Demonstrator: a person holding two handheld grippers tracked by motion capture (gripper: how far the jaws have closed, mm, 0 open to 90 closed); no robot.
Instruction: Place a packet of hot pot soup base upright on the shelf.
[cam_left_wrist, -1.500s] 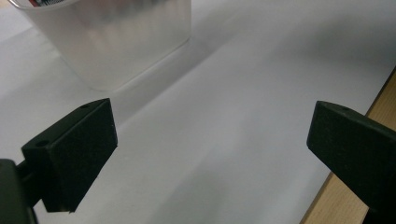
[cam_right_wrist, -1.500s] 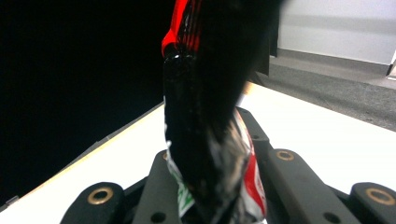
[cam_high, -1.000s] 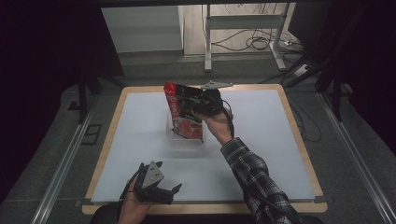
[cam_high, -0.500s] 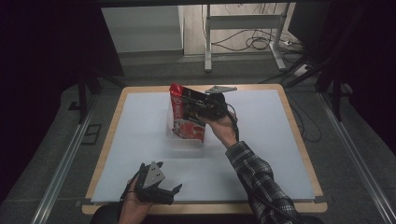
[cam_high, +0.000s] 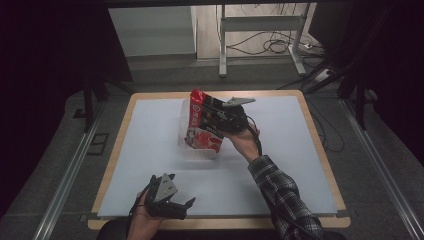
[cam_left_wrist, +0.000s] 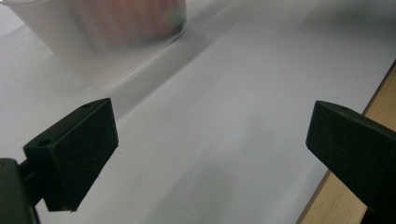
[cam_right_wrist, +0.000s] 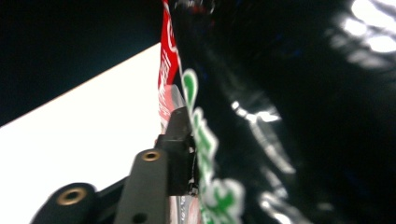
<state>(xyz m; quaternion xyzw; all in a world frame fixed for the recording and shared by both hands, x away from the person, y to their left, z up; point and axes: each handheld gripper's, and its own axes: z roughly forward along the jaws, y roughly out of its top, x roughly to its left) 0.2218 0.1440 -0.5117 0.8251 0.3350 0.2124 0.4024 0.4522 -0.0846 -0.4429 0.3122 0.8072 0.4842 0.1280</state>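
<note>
Down at the near edge of the table (cam_high: 150, 150): left hand (cam_high: 145, 220) resting palm-up-ish right by the wooden border, left gripper (cam_high: 187, 204) lying low, pointing right along the edge. Jaws spread wide, nothing between them but bare white tabletop in the left gripper view, with the wood rim peeking in at the right. Grey three-cornered plate (cam_high: 164, 187) sitting on top of it.

Further in, past the middle: right forearm in a plaid sleeve (cam_high: 280, 192) reaching diagonally up and left from the bottom, wrist cocked, right hand (cam_high: 245, 142) wrapped round the right gripper (cam_high: 212, 120), which points left. Jaws pinching the snack bag (cam_high: 202, 122), red and black and glossy, held up off the table and tilted. Up close in the right gripper view, one jaw pressed flat against the bag's side seam, green-and-white print right next to it, black foil taking up most of the right side.

Under the bag: a clear plastic tub (cam_high: 197, 150) on the white surface, bag's bottom end down in or just over it, can't tell which. Same tub blurry at the top of the left gripper view, reddish stuff behind its wall
</note>
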